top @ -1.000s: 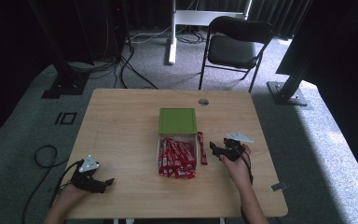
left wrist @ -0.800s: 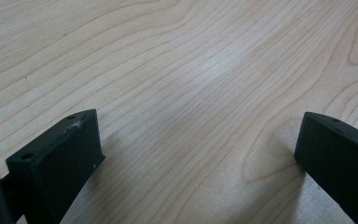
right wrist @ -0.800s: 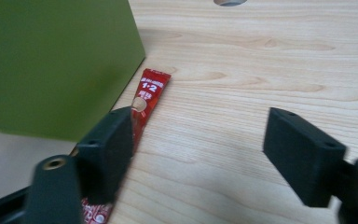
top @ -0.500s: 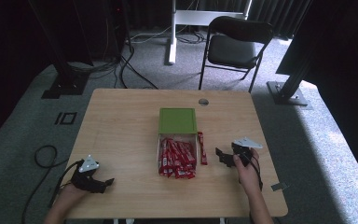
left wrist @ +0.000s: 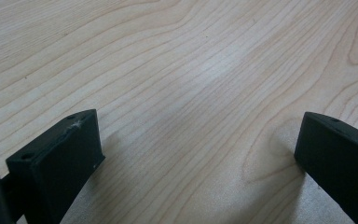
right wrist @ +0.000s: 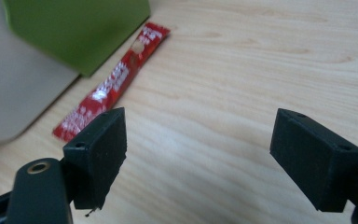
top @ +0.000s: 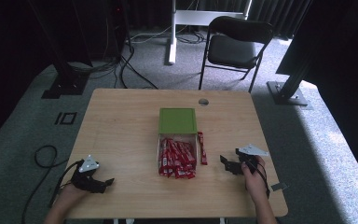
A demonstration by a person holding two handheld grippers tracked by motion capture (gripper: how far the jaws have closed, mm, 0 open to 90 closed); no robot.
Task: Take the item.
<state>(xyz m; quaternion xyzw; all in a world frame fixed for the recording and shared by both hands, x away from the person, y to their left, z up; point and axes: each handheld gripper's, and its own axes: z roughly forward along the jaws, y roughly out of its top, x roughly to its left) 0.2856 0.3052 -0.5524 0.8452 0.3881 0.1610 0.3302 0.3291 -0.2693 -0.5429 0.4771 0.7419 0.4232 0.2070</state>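
Beside the clear box (top: 177, 149), one red packet (top: 202, 148) lies flat on the table (top: 121, 135), near the empty right gripper (top: 229, 163), whose jaws have just been opening and stand apart. Being thin and flat, it could slide under the pads and slip the pinch. The left gripper (top: 103, 183), also apart and empty, rests well away.

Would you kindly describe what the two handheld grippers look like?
Both are black. The left gripper and right gripper each carry a grey three-cornered plate on top and trail a black cable. Their jaws end in blocky black pads with small round holes, and the left gripper's pad has a worn, whitish edge.
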